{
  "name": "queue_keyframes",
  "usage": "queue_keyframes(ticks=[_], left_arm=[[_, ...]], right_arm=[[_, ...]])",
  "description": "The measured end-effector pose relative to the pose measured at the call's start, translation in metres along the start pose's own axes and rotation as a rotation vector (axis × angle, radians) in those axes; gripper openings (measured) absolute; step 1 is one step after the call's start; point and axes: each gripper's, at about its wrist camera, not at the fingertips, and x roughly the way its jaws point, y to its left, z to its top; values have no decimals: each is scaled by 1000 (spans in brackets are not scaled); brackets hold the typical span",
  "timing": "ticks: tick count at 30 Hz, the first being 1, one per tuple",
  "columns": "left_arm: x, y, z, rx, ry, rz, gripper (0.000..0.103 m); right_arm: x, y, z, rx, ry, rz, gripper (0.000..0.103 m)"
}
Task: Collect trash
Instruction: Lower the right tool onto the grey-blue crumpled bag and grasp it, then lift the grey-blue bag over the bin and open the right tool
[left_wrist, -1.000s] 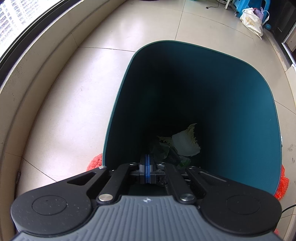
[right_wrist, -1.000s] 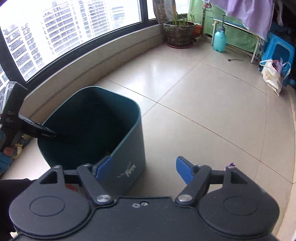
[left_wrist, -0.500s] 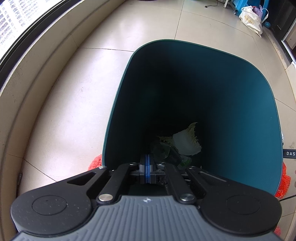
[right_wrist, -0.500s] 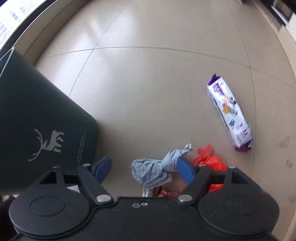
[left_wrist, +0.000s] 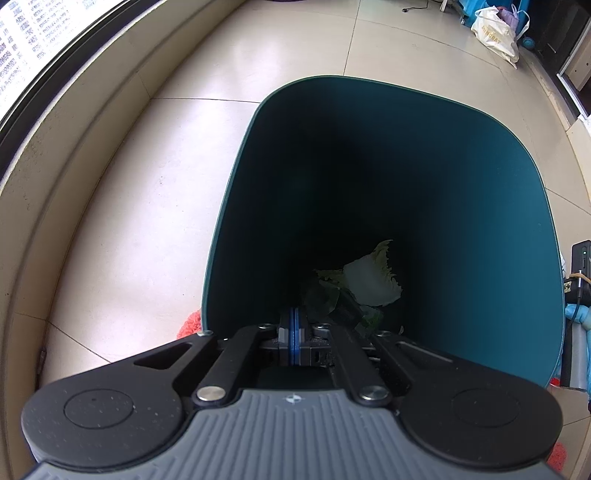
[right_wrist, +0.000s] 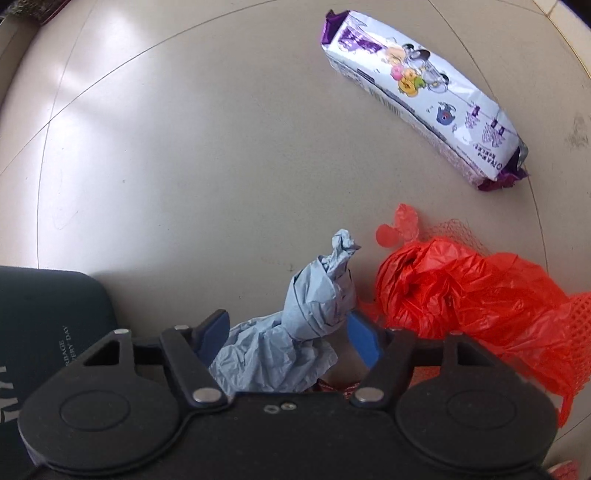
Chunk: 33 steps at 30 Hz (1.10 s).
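While the left gripper (left_wrist: 294, 334) sits with its 2 blue pads pressed flat together at the near wall of the teal trash bin (left_wrist: 480, 221), apparently clamped on the rim though the contact itself is hidden, the right gripper (right_wrist: 291, 332) points straight down at the floor just beside the bin's dark outer wall (right_wrist: 44, 325). Its jaws have just been closing and are partly spread, with a crumpled blue-grey paper wad (right_wrist: 303, 321) lying between the blue fingers (right_wrist: 364, 341); the pads do not visibly press on it. Right beside the wad, on the side away from the bin, lies a bunched orange plastic bag with netting (right_wrist: 461, 295). Farther from the bin, well apart from the wad, a white and purple snack wrapper (right_wrist: 421, 92) lies flat on the beige floor tiles (right_wrist: 184, 166). Deep inside the bin, at its bottom, rest pale cabbage leaves (left_wrist: 369, 277). Beyond the bin's far rim, near the wall, stands a white shopping bag (left_wrist: 495, 31)
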Motion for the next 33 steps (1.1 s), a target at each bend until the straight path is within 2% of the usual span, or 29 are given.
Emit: queue_keyframes(ticks=[3,7,9,11,17,23,27,33], left_arm=[[0,-1,0,5,1,6,0],[0,-3,0,8,-1,15,0],[0,-2,0,5,-2,12,0],[-1,-1,-1,1,-2,9,0],[-1,0,-1,-9,-2,9,0],[-1,-2,-2,-1,-11,23,0],[-2,-2,-1,-8,-10,27,0],[-3,1,-1,-23,-4,18,0]], right_arm=[[12,-5,2,43,3,-25,62],[21,-12,4,105,31,-9,44],[21,-13,2,100,25,2,42],[16,-13,0,76,9,6,35],[-23,-8,-6,7,-43,59,34],[-106,17,-27,-206,-139,112,34],[-188,60,-34,-360,-213,198,34],[-298,123,-64,-603,-366,292,34]])
